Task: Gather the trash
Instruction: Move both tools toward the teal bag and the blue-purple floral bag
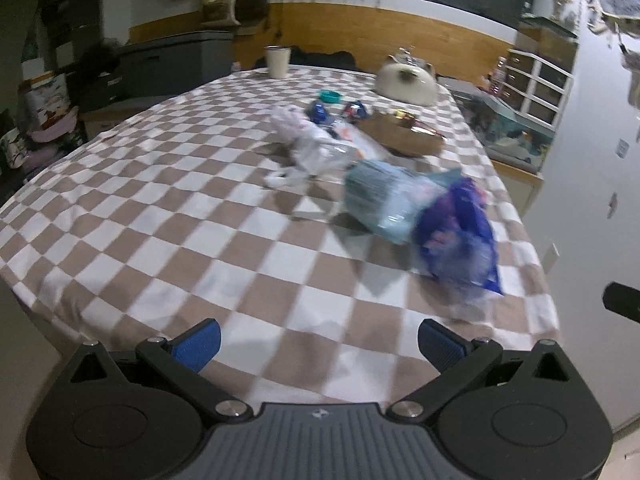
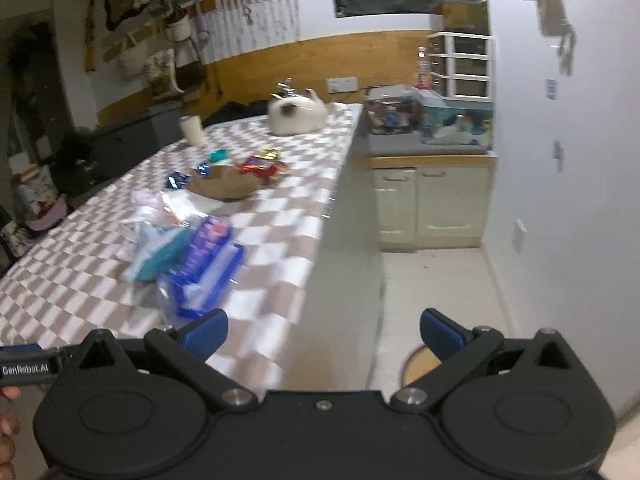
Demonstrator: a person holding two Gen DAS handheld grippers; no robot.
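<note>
Blue-and-purple wrapper (image 1: 456,236), teal packet (image 1: 380,196), probably clear plastic (image 1: 316,148) near right tabletop (image 1: 160,216) edge; uncollected. Jaws of left gripper (image 1: 319,344), right gripper (image 2: 324,334) apart, empty.

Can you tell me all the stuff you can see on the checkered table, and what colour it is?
tablecloth: one, brown and white checks, covers the table
blue wrapper: one, blue and purple, nearest, by the right edge
teal packet: one, pale teal, touching the blue wrapper
clear plastic bag: one, whitish, mid-table
brown paper bag: one, brown, behind the plastic
red wrappers: a few, red, beside the brown paper bag
small blue wrappers: two, blue, left of the brown paper bag
teal lid: one, teal, further back
cup: one, white, far edge
cat: one, cream, far end
left claw: open, empty
right claw: open, empty
</note>
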